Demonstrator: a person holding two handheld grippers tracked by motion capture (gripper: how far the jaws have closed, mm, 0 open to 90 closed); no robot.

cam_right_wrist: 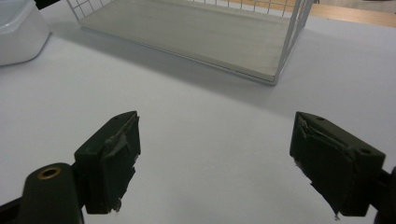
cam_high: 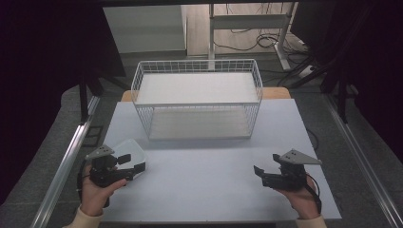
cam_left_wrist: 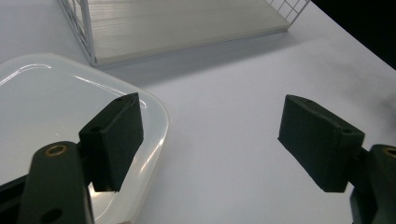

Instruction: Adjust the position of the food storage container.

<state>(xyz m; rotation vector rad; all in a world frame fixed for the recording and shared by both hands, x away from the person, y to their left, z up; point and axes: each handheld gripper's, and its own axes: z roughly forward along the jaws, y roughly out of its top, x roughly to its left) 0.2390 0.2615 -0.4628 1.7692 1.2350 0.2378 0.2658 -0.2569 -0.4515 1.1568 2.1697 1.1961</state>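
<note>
Translucent plastic container (cam_high: 129, 153) is lying at the worktop's (cam_high: 204, 190) near-left, just beside the left gripper (cam_left_wrist: 210, 140), whose fingers (cam_left_wrist: 114, 140) are gaping, grasping nothing. Right gripper (cam_right_wrist: 217, 158) is hovering released. Advice: straddle the rim squarely before clenching. Beyond, wire basket (cam_high: 197, 97) is standing.

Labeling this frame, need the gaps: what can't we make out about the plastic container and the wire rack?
- Translucent plastic container: near side hidden behind the left tongs in the high view; cut by the left and bottom edges in the left gripper view; contents unclear.
- Two-tier wire rack: upper shelf cut off by the top edge in both gripper views.
</note>
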